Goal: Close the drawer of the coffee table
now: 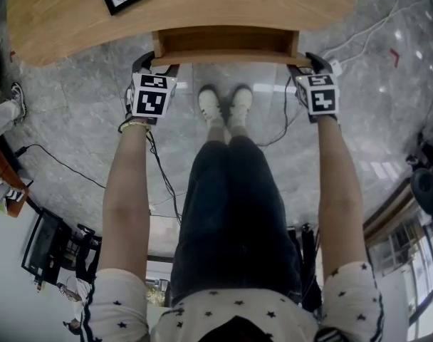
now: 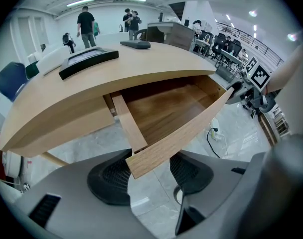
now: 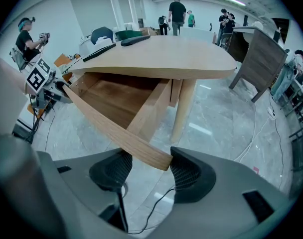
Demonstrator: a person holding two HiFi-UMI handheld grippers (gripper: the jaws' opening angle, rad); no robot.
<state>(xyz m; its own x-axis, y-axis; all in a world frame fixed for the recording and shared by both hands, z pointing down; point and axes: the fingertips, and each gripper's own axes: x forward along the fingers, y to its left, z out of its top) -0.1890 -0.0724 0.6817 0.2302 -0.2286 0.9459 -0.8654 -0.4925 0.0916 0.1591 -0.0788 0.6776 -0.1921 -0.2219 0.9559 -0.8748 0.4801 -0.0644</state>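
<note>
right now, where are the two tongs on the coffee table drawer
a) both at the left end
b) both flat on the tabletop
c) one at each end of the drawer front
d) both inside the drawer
c: the left tongs straddle the left end of the drawer front, and the right tongs straddle its right end.

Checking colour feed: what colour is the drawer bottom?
Drawer bottom: mid-brown wood grain, darker than its front panel; best in left gripper view.
</note>
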